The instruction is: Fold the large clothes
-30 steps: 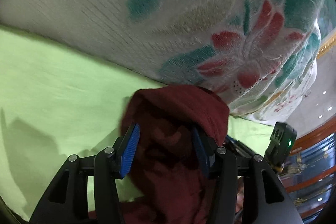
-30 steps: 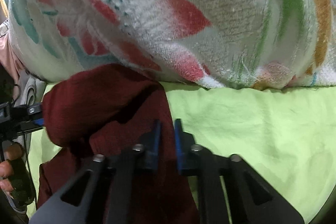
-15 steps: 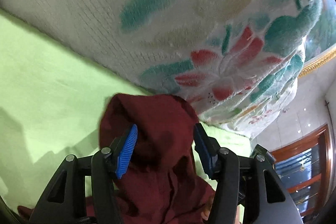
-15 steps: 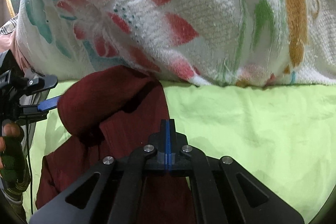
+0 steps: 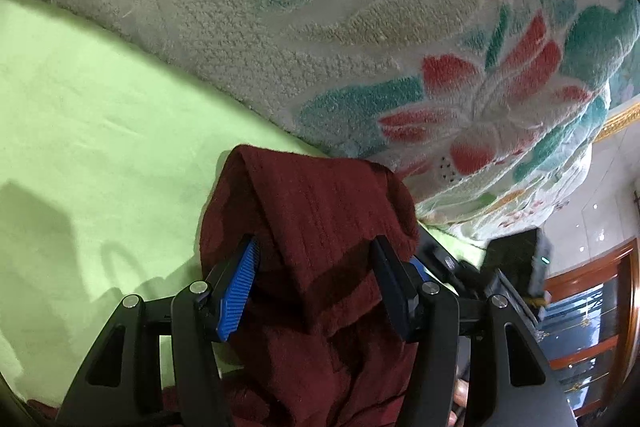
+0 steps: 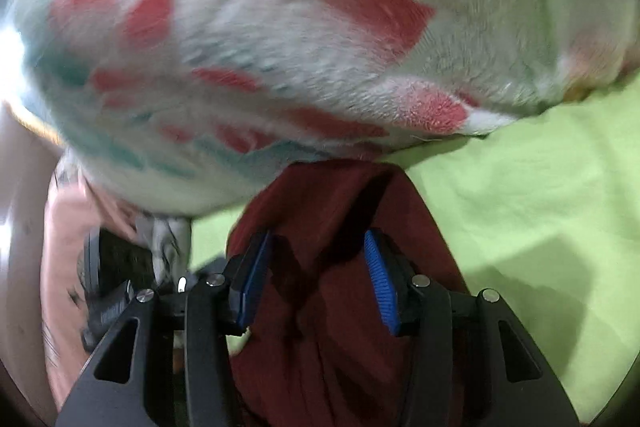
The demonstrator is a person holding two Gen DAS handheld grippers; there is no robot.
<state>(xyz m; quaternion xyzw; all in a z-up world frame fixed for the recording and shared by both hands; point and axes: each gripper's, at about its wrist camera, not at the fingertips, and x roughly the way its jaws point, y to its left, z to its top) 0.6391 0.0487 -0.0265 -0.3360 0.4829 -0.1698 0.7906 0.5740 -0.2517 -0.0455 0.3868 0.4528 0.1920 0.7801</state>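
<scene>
A dark red knit garment (image 5: 320, 227) lies bunched on the lime green sheet (image 5: 100, 131), its folded end against the flowered blanket. My left gripper (image 5: 316, 287) is open, its blue pads on either side of the raised fold. In the right wrist view the same garment (image 6: 332, 267) runs between the pads of my right gripper (image 6: 320, 279), which is also open. The cloth passes through both gaps without being pinched. The garment's lower part is hidden under the grippers.
A thick white blanket with red and teal flowers (image 5: 400, 47) is piled along the far side and overhangs the garment's end; it fills the top of the right wrist view (image 6: 300, 47). The other gripper's black body (image 5: 512, 259) is at right. A wooden cabinet (image 5: 592, 299) stands beyond.
My right gripper went from shut to wide open and swung left, blurring the view. My left gripper stayed open around the fold and moved slightly.
</scene>
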